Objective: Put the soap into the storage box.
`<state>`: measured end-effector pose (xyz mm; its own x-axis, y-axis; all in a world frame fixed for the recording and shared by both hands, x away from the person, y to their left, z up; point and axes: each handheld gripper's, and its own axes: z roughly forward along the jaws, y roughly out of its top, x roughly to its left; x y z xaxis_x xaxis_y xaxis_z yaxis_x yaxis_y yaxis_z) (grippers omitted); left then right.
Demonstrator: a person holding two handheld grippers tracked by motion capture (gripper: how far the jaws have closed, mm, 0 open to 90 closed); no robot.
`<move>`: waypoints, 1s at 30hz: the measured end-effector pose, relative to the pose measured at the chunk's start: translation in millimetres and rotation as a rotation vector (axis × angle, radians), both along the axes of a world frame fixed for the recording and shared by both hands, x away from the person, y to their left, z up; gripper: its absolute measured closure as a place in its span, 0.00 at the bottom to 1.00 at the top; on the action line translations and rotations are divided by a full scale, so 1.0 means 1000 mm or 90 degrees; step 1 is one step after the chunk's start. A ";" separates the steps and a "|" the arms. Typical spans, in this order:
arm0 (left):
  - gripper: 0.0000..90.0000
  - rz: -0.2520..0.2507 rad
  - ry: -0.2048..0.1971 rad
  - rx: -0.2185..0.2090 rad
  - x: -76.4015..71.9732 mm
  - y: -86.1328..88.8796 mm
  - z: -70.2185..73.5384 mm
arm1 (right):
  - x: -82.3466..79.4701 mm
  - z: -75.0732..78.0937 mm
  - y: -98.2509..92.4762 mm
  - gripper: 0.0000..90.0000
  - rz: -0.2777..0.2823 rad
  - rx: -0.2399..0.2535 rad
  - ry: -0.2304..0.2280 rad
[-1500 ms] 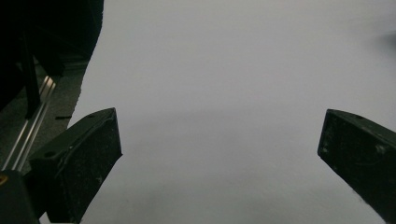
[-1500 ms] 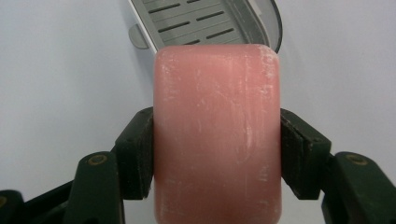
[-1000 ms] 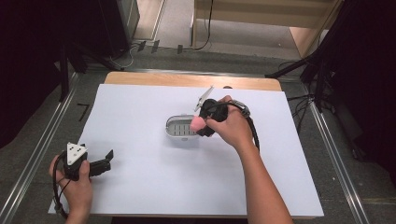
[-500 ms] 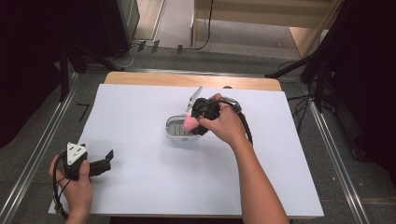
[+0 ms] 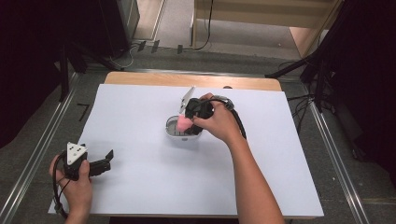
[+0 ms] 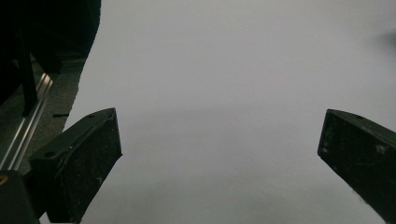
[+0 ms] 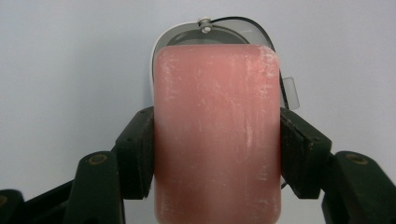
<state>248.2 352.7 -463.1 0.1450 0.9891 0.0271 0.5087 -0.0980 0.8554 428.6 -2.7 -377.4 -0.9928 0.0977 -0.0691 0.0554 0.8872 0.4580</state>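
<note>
- Since the earlier pictures the right gripper (image 5: 187, 122) has carried the soap (image 5: 183, 122) leftward across the sheet, from the dish's right end to above its middle; the left gripper (image 5: 103, 163) has kept its place near the sheet's lower left corner.
- Right jaws are clamped on the soap (image 7: 217, 135), pads pressing its two long flanks about halfway along the bar, which stands out well past them.
- Left jaws stand wide apart with nothing between them, over bare sheet (image 6: 224, 84).
- The soap hangs just above the dish (image 5: 183, 132), which sits near the middle of the sheet (image 5: 140, 107); in the right gripper view the dish's rim (image 7: 233, 23) peeks out beyond the bar's far end. Whether the bar already touches the dish I cannot tell.
- Handling, as a judgement: the pink bar looks dry, firm and chalky on its face, fairly light, with rounded corners. It should not crush, but smooth flanks could slide under a loose grip.
- The flank hold at mid-length looks sound; the bar sits balanced there.
- The dish looks light and may shift if the bar nudges its rim.
</note>
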 end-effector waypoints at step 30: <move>0.00 -0.002 0.001 -0.001 0.001 0.000 0.000 | 0.013 -0.013 0.012 0.41 0.028 -0.015 -0.011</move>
